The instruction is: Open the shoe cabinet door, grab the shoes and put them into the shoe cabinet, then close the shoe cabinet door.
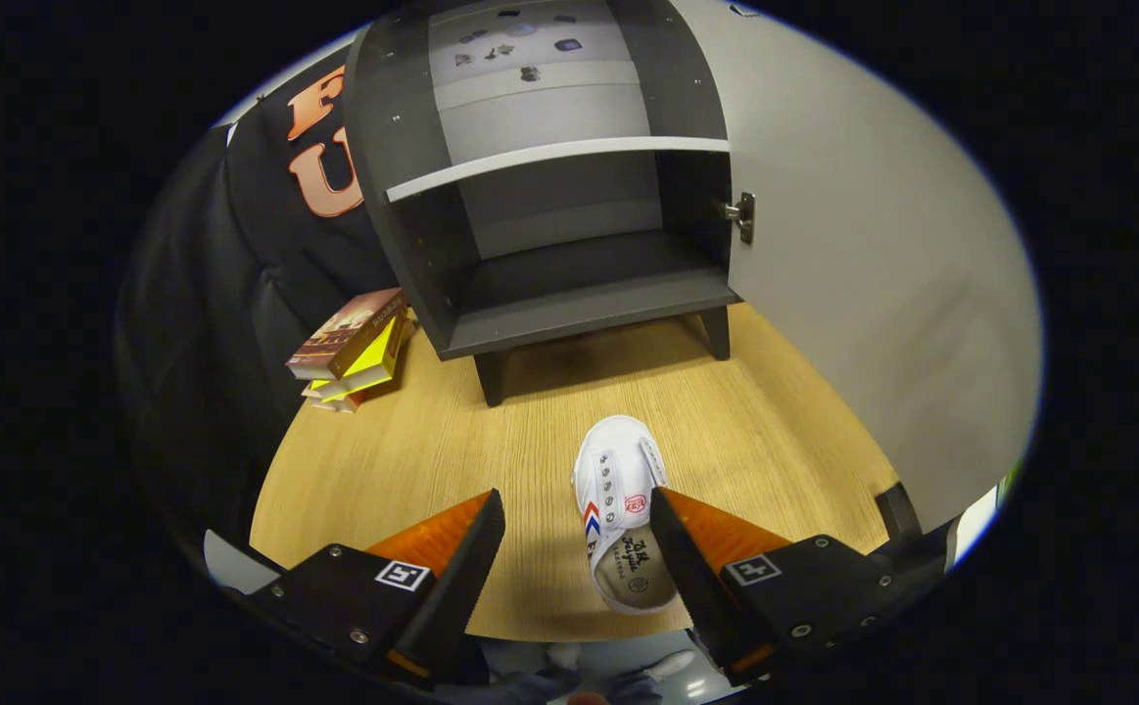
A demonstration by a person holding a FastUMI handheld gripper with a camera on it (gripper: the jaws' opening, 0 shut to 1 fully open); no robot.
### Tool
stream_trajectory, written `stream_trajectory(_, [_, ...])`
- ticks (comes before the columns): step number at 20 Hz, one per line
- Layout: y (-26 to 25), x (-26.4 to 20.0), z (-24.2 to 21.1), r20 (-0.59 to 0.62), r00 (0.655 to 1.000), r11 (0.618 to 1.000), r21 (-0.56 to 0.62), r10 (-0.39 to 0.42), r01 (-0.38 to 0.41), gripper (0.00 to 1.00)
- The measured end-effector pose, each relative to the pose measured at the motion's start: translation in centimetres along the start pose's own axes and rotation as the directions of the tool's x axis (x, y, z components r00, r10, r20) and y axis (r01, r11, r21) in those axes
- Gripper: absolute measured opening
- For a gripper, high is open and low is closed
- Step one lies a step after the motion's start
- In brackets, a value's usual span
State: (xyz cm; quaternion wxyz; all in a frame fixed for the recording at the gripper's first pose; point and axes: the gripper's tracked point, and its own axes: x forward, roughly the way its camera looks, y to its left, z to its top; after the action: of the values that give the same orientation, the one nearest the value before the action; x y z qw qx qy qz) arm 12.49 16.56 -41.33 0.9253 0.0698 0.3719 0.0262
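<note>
A small white sneaker [620, 509] lies on the wooden tabletop [451, 441], toe pointing toward the cabinet. It sits between my fingers, close against the right finger [677, 548], with a wide gap to the left finger [476, 548]. My gripper [577, 504] is open and presses on nothing. Beyond the shoe stands the dark grey shoe cabinet [569, 284] on short legs, its lower compartment bare under a white-edged shelf [549, 157]. Its light grey door [873, 264] is swung wide open to the right, hinge [740, 215] showing.
A stack of books [354, 343] lies on the table left of the cabinet, against the black cloth wall. The table's front edge runs just under my fingers. Bare wood lies between the shoe and the cabinet legs.
</note>
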Motion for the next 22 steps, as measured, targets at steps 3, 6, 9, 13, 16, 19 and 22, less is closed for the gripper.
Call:
stream_trajectory(3, [-0.2,1.5,-2.1,-0.061,0.998,1.0,-0.017,-0.005,0.004,0.95])
stream_trajectory(6, [-0.3,2.8,-3.9,-0.106,0.994,1.0,-0.01,-0.004,0.003,0.95])
stream_trajectory(9, [-0.3,3.9,-5.7,-0.15,0.989,1.0,-0.011,-0.005,0.003,0.95])
stream_trajectory(13, [-0.5,5.1,-7.5,-0.201,0.98,1.0,-0.012,-0.004,0.002,0.88])
stream_trajectory(16, [-0.6,5.9,-8.4,-0.23,0.973,1.0,-0.005,-0.005,0.004,0.73])
stream_trajectory(19, [-0.8,6.3,-8.9,-0.247,0.969,1.0,0.009,-0.015,0.017,0.37])
stream_trajectory(22, [-1.2,6.3,-8.8,-0.246,0.969,0.999,0.031,-0.018,0.027,0.1])
